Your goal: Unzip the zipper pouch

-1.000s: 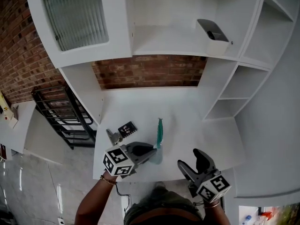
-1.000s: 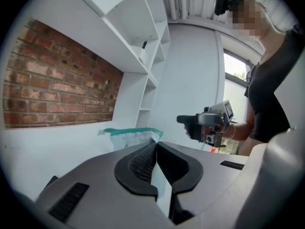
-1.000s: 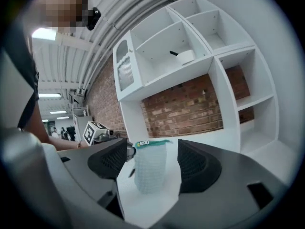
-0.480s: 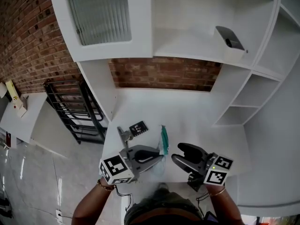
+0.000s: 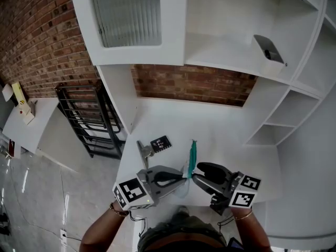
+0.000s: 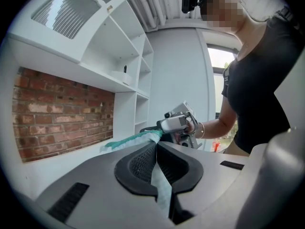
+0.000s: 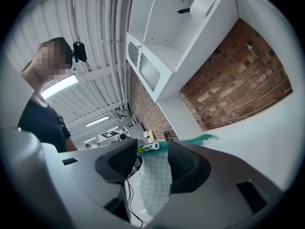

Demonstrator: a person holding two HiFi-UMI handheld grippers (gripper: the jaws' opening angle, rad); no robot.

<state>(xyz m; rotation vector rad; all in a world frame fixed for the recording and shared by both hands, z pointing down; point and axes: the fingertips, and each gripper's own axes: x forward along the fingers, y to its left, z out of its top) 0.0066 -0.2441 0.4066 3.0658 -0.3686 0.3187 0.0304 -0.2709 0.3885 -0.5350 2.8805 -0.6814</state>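
The right claw (image 5: 196,173) is coming in from the near right, where it was hanging well apart from the work a second ago. It is now sitting right up against the translucent white mesh zipper pouch (image 5: 187,170). The left claw (image 5: 184,174) is keeping its hold.

The zipper pouch is hanging between the two claws over the near part of the white tabletop (image 5: 226,135). Its teal zipper band (image 5: 192,152) is running away toward the far side. In the left gripper view the mesh fabric (image 6: 161,180) is passing straight down between the dark ribbed pads (image 6: 138,163). The teal band (image 6: 129,139) is stretching out beyond them toward the right claw (image 6: 162,126). In the right gripper view the small white zipper slider (image 7: 150,146) is sitting on the teal band at the top edge of the mesh (image 7: 155,180).

The left claw (image 6: 156,147) is clamping shut on the pouch fabric, reaching in from the near left and pointing right. The right claw (image 7: 152,159) is standing open, its two pads apart with the slider and mesh showing in the gap. It is pointing left, tip to tip with the left one.

Farther left on the tabletop a small black card with a square marker (image 5: 160,143) and a grey metal clip (image 5: 143,150) are lying just beside each other.
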